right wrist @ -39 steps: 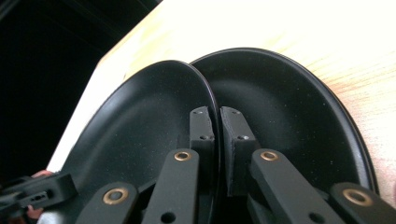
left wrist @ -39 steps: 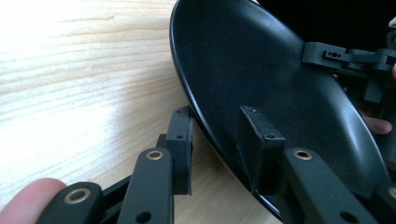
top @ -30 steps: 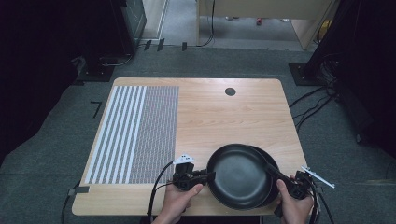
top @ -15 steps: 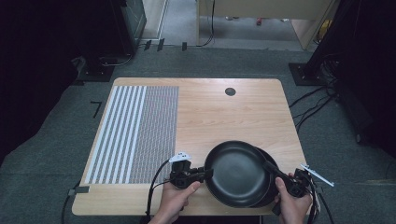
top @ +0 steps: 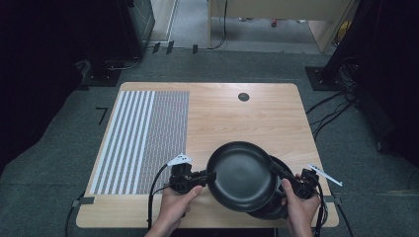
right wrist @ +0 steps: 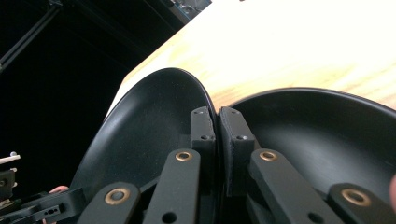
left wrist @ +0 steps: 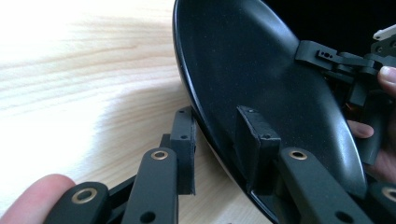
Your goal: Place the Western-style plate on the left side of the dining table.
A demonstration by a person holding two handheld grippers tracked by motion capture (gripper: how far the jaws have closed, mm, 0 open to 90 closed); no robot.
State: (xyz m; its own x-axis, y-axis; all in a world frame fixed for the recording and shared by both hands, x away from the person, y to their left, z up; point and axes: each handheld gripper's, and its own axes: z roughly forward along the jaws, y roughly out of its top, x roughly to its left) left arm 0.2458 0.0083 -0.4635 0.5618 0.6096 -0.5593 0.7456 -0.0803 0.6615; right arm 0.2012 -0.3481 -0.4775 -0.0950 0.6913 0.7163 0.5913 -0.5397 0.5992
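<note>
Black top plate (top: 242,175) hangs tilted between the two tongs, over the counter's (top: 232,118) near right part. Left tongs (top: 210,175) pinch its left rim and right tongs (top: 274,170) its right rim, so the plate's width runs hand to hand, neither nearer. A second plate (top: 274,210) lies under it, mostly hidden; whether the two touch is hard to make out.
</note>
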